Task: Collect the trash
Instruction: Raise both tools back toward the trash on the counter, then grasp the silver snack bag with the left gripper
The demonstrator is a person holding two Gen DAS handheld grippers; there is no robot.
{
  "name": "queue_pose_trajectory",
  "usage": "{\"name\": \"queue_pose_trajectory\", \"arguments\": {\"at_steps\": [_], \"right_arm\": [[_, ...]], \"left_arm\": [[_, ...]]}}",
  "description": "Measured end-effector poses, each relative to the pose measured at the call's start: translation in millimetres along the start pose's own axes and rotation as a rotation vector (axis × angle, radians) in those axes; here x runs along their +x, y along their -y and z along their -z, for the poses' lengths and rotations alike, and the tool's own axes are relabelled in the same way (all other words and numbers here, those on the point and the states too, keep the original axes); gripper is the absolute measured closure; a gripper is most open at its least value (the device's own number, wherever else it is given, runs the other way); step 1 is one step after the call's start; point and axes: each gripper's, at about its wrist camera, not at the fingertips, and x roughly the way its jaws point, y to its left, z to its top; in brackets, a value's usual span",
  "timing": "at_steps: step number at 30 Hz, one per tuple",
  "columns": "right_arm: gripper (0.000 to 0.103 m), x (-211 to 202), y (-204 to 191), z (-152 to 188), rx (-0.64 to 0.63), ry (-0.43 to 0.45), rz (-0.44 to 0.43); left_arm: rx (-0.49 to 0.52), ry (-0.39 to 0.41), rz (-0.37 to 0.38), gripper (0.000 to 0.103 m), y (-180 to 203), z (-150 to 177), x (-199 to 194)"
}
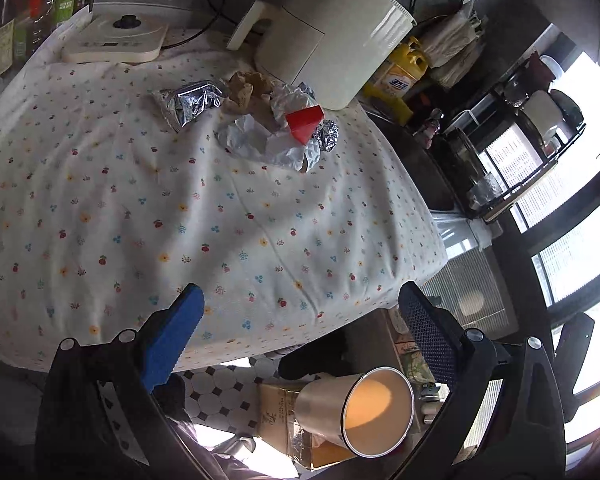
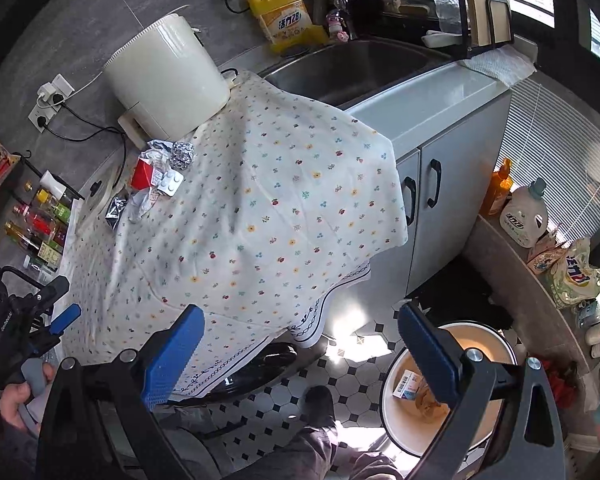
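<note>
Trash, one lot: a loose heap on the floral tablecloth [image 1: 140, 208], lying at the foot of the cream appliance [image 1: 332, 40], toward 12 o'clock in the left wrist view and toward 10 o'clock in the right wrist view.

Contents of the heap:
- Red carton [image 1: 305, 122], small, wedge-shaped as seen, resting on top of the crumpled white wrapper [image 1: 260, 140].
- Foil packet [image 1: 192, 104], silver, creased, elongated, at the 9 o'clock end of the heap in the left wrist view.
- Foil ball [image 1: 327, 134], tightly crumpled, just beside the red carton at its 3 o'clock side.
- Brown paper wad [image 1: 246, 88], crushed, behind the carton, against the appliance.
- Blister pack [image 2: 171, 182], white with round tablets, seen only in the right wrist view, touching the carton.

Receptacle: bin [image 1: 356, 416], cylindrical, pale outside with an orange-lit interior, standing on the tiled floor [image 2: 340, 376] below the table edge; in the right wrist view it sits at 5 o'clock and already holds a small barcoded box [image 2: 407, 387] and some brownish scrap.

Tools: left gripper [image 1: 300, 316], jaws spread wide, blue pads empty, hovering over the near table edge, well apart from the heap. Right gripper [image 2: 300, 328], jaws likewise spread and empty, its right finger overlapping the bin's rim in view.
</note>
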Motion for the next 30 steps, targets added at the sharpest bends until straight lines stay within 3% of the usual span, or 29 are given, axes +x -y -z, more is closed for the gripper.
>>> {"name": "queue_pose_trajectory", "arguments": {"at_steps": [19,25,30], "right_arm": [[0.014,59,-109,-57,-0.059,0.016,0.025],[0.015,73,-128,-65,-0.030,0.026,0.054],[0.015,79,-135,-66,-0.004,0.028,0.088]], "left_arm": [[-0.086,0.051,0.052,0.007,-91,-109,33],[-0.114,0.024,0.062,0.026,-118,-145,55],[-0.096,-0.004,-0.002,0.038,-131,-168,79]]}}
